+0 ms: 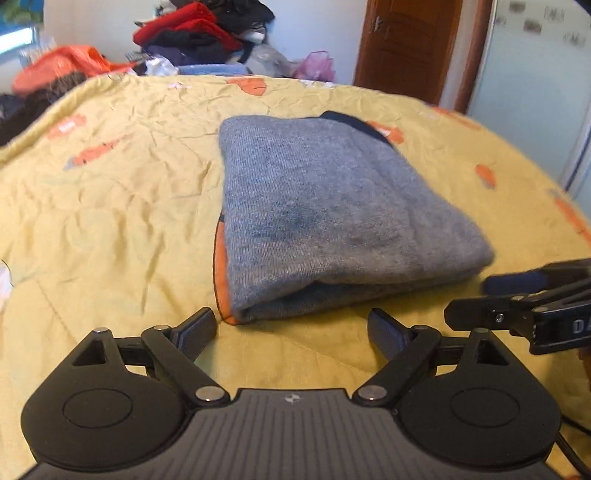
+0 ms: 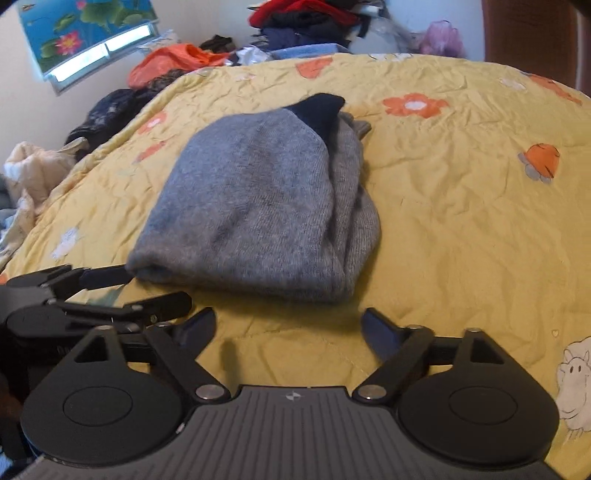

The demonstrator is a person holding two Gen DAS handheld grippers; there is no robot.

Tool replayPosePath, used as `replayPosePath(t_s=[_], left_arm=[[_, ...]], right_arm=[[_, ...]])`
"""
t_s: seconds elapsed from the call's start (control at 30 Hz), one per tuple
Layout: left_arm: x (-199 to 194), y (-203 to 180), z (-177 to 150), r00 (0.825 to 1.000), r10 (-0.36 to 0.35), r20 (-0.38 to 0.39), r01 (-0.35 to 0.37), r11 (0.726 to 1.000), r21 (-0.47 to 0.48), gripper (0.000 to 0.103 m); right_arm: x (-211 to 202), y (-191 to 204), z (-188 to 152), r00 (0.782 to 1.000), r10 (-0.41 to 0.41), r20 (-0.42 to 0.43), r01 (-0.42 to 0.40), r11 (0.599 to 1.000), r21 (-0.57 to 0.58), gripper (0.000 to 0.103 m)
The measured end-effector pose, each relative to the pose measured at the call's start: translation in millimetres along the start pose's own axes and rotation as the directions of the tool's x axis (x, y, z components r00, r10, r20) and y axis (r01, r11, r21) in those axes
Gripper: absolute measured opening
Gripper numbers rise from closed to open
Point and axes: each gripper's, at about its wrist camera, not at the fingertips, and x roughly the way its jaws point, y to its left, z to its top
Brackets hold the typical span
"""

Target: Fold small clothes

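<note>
A grey knit garment (image 1: 332, 206) lies folded into a thick rectangle on the yellow bedspread (image 1: 110, 221), with a dark navy trim at its far end. In the right wrist view the same garment (image 2: 258, 210) shows loose layers along its right side. My left gripper (image 1: 291, 332) stands open just short of the garment's near edge, nothing between its fingers. My right gripper (image 2: 288, 332) is open too, a little back from the near edge. The right gripper (image 1: 491, 299) shows at the right edge of the left wrist view, and the left gripper (image 2: 147, 291) shows at the left of the right wrist view.
A pile of red, black and navy clothes (image 1: 199, 33) sits beyond the bed's far edge, with an orange bag (image 1: 62, 66) to its left. A brown door (image 1: 406, 48) stands at the back right. Cream and dark clothes (image 2: 33, 173) lie off the bed's left side.
</note>
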Motion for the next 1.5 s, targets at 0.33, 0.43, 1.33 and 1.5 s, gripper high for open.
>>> replayPosePath(t_s=[0.33, 0.43, 1.33, 1.5], left_arm=[[3.6, 2.5, 1.2, 0.996, 0.085, -0.008, -0.085, 0.996, -0.01, 0.094], [5.0, 1.7, 1.7, 0.996, 0.09, -0.008, -0.09, 0.996, -0.007, 0.095], [5.0, 1.8, 3.2, 0.996, 0.09, -0.013, -0.09, 0.996, -0.007, 0.096], [4.9, 1.7, 3.1, 0.996, 0.089, -0.015, -0.089, 0.996, -0.009, 0.096]], right_arm=[[13.1, 7.3, 2.3, 0.997, -0.064, 0.046, 0.063, 0.998, 0.027, 0.103], [13.0, 6.2, 2.9, 0.997, -0.06, 0.046, 0.058, 0.998, 0.025, 0.103], [12.5, 8.6, 1.5, 0.997, -0.058, 0.041, 0.058, 0.998, 0.0, 0.103], [12.2, 9.7, 1.4, 0.998, -0.057, 0.035, 0.057, 0.998, -0.007, 0.103]])
